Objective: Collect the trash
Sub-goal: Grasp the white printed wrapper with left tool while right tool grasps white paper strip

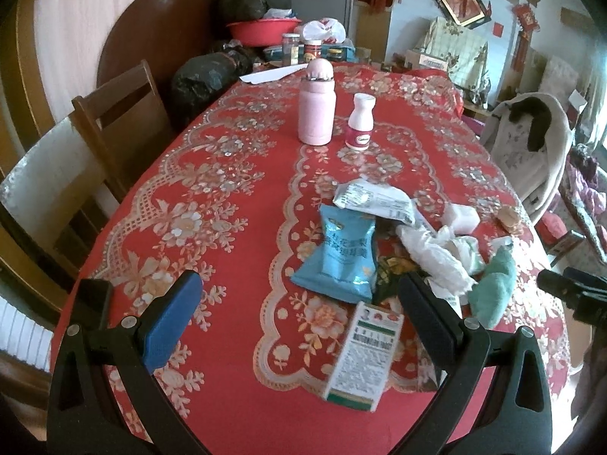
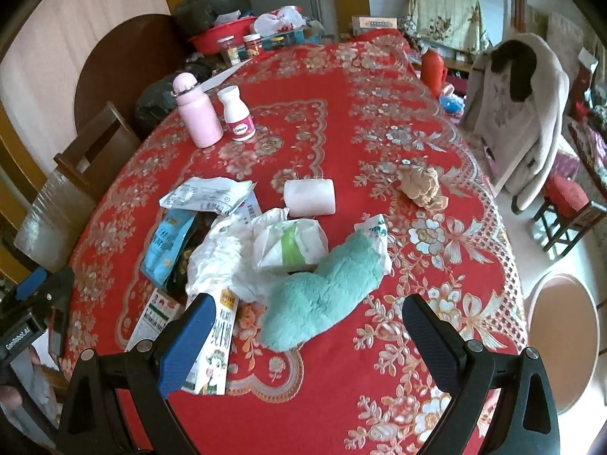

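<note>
A heap of trash lies on the red floral tablecloth (image 1: 235,197): a blue snack bag (image 1: 337,254), a grey-white wrapper (image 1: 373,199), crumpled white tissue (image 1: 436,254), and a small carton box (image 1: 360,356). My left gripper (image 1: 299,318) hangs open just in front of the box, empty. In the right wrist view the same heap shows the blue bag (image 2: 167,246), white tissue (image 2: 220,261), a tissue pack (image 2: 292,244), a milk carton (image 2: 212,349), a white roll (image 2: 310,197) and a brown crumpled wad (image 2: 421,185). My right gripper (image 2: 303,333) is open above a teal plush cloth (image 2: 326,288).
A pink flask (image 1: 316,110) and a small white-pink bottle (image 1: 360,121) stand farther back. Jars, a red basin (image 1: 263,30) and black bags crowd the far end. Wooden chairs (image 1: 114,125) stand on the left; a chair with a coat (image 2: 519,113) and a stool (image 2: 565,322) on the right.
</note>
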Available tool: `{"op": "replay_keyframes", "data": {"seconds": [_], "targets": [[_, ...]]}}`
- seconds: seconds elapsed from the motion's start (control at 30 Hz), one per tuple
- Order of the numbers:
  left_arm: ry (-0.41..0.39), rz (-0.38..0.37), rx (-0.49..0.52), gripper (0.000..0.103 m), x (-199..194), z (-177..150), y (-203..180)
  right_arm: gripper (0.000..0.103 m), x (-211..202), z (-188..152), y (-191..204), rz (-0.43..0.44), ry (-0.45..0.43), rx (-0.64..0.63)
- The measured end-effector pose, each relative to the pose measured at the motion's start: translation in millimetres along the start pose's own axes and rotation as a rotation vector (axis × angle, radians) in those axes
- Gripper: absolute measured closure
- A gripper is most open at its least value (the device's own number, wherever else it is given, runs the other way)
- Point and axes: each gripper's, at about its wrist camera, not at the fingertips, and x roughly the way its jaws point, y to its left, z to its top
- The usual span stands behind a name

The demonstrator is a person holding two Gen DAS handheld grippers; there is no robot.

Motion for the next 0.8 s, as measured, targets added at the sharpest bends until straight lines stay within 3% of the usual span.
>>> {"op": "replay_keyframes", "data": {"seconds": [0.5, 0.8], "targets": [[0.075, -0.08, 0.041, 0.0, 84, 66, -19, 0.005, 71, 60, -7, -0.007, 0.05, 0.031], [0.195, -0.12, 0.064, 0.0, 153, 90, -29, 0.007, 114, 86, 0, -0.018, 0.085, 0.029]]}}
